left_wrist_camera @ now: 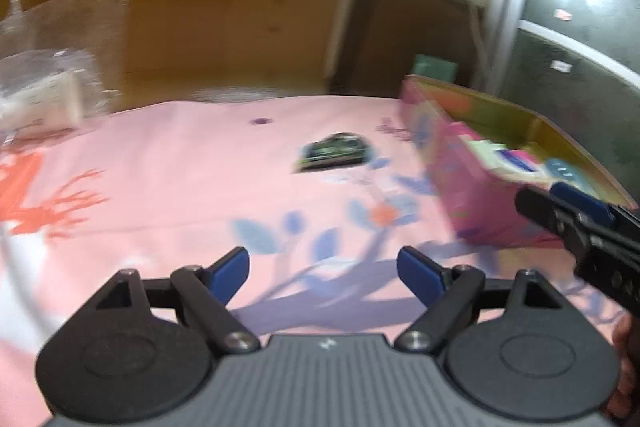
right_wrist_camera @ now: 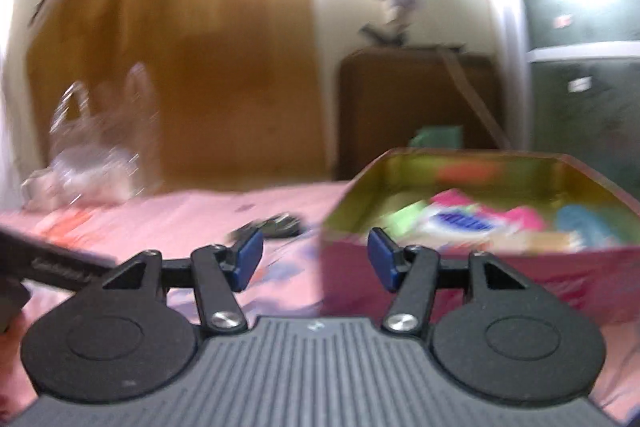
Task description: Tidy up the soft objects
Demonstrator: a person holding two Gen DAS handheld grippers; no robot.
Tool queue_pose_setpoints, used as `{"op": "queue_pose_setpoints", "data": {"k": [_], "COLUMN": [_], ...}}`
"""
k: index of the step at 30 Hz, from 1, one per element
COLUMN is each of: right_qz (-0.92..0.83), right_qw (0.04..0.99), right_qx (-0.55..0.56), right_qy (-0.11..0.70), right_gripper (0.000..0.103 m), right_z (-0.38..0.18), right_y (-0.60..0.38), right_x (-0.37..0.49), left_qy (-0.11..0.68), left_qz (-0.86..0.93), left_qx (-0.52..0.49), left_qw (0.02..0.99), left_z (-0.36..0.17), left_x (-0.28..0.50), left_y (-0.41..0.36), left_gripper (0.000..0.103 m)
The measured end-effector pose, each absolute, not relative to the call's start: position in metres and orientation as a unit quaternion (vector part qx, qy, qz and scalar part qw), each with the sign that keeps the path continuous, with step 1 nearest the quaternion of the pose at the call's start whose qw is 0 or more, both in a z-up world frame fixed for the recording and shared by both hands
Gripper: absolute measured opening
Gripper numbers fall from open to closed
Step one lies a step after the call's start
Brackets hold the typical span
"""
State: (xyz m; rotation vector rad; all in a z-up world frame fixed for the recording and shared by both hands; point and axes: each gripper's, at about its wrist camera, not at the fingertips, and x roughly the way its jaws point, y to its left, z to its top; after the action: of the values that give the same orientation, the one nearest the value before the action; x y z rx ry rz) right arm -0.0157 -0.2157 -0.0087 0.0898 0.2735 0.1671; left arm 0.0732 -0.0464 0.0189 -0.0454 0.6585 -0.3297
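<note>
The pink box (right_wrist_camera: 460,267) sits near the right edge of the bed (left_wrist_camera: 160,167), on its pink floral sheet, and already holds several soft packets (right_wrist_camera: 460,223), pink, white, green and blue, lying loosely together; blur hides what each is. One small dark green item (left_wrist_camera: 334,151) lies alone on the sheet toward the far edge, left of the box and well apart from it. A crumpled clear plastic bag (left_wrist_camera: 44,83) rests at the far left corner. By my reading most sorting is done and the dark item is left. The left hand-held gripper (left_wrist_camera: 323,269) hangs over the near sheet, jaws apart and empty. The right hand-held gripper (right_wrist_camera: 315,259) faces the box's near left corner, likewise spread with nothing between.
</note>
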Motion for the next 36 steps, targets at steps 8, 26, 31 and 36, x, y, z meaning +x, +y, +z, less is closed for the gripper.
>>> {"op": "queue_pose_setpoints", "data": {"k": [8, 26, 31, 36], "right_qz": [0.113, 0.111, 0.112, 0.113], "right_qw": [0.976, 0.972, 0.972, 0.972], "right_qx": [0.019, 0.010, 0.015, 0.016], "right_qy": [0.188, 0.207, 0.208, 0.207], "right_gripper": [0.061, 0.062, 0.062, 0.062], "right_z": [-0.020, -0.027, -0.028, -0.028], "right_y": [-0.182, -0.177, -0.178, -0.178], "right_x": [-0.002, -0.003, -0.002, -0.002], "left_qy": [0.311, 0.318, 0.319, 0.319], "left_qz": [-0.091, -0.092, -0.093, -0.093], "left_qx": [-0.004, -0.028, -0.031, -0.032], "left_qw": [0.946, 0.943, 0.943, 0.943], "left_z": [0.004, -0.010, -0.010, -0.010], "left_x": [0.067, 0.066, 0.067, 0.067], "left_y": [-0.003, 0.007, 0.008, 0.008], "left_gripper": [0.091, 0.093, 0.094, 0.094]}}
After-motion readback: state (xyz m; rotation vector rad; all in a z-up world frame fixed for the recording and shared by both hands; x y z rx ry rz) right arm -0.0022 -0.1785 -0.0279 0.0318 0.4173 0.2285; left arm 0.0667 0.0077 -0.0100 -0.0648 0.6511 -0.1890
